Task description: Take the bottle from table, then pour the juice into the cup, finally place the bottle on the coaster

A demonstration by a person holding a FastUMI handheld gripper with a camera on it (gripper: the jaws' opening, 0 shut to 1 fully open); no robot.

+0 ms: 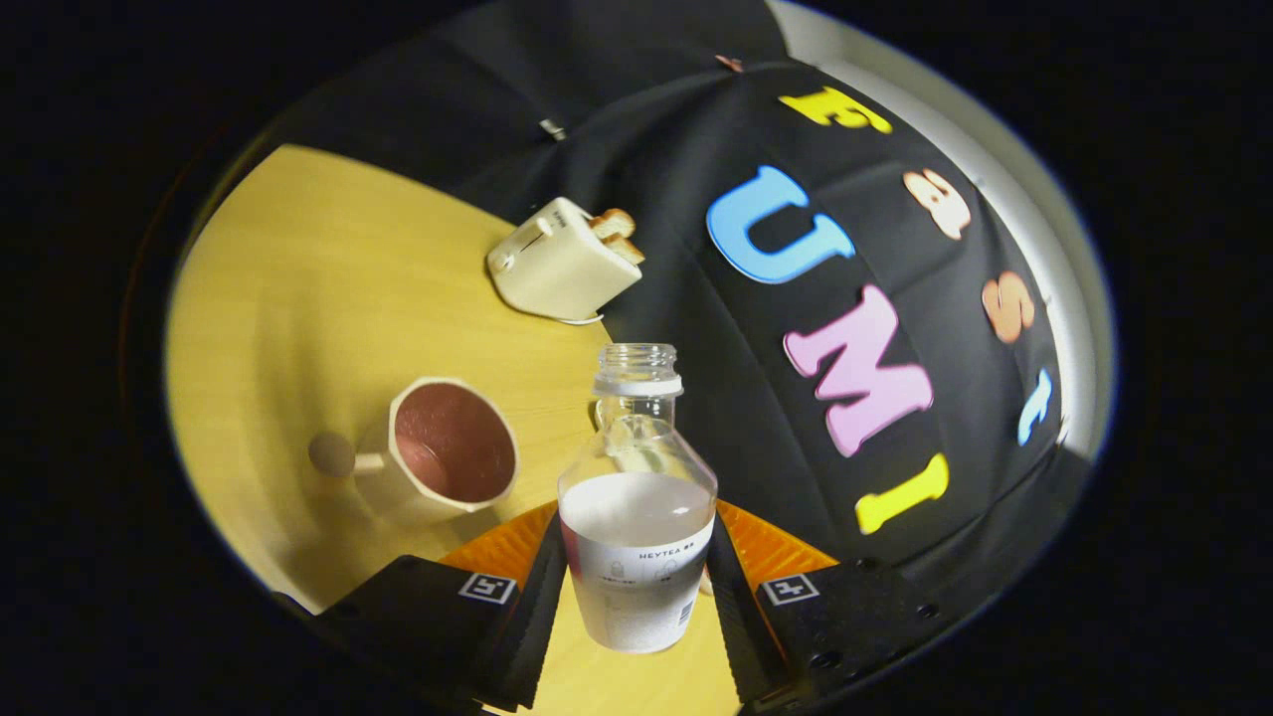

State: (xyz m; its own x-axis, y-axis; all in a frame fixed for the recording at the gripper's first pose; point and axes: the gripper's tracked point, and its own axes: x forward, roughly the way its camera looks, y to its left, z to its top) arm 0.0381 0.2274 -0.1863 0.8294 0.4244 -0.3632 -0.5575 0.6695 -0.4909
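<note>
Now the gripper [636,587] is holding the open bottle [636,517] between both fingers, tilted, beside the cup [453,447].

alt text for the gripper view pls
The gripper is shut on an uncapped bottle of pale juice, its jaws pressing both sides. Beside it on the wooden table stands an empty cup, with a toaster beyond.
</note>
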